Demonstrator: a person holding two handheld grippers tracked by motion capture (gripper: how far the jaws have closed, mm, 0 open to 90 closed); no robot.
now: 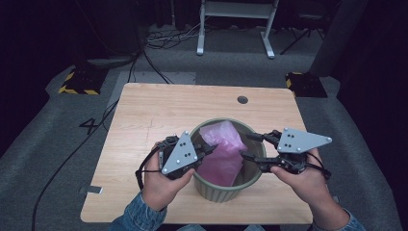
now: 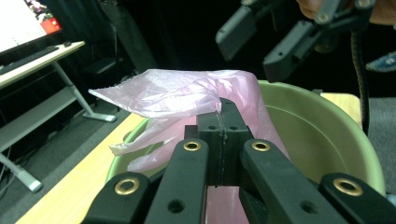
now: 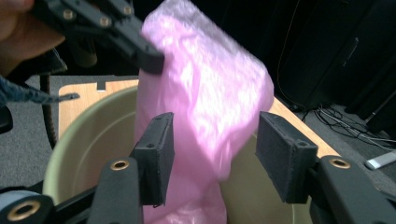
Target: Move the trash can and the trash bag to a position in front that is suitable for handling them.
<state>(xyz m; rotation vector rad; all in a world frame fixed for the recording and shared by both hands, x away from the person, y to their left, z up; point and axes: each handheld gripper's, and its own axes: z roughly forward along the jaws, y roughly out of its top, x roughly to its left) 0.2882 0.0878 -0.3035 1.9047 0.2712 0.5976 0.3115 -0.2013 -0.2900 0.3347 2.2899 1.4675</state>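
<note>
Left gripper (image 2: 219,140): jaws pressed together, pinching the rim of one pink, crinkled, translucent bag (image 2: 177,100) that stands half inside one green bin (image 1: 250,180) on the counter (image 1: 144,115). Right gripper (image 3: 212,154): jaws spread, bag between them, pads not pressing. Two hands, level, facing each other across the bin.

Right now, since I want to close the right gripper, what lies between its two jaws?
In the right gripper view, the pink plastic bag hangs between the open right gripper, over the green bin. The pads don't press it.
</note>
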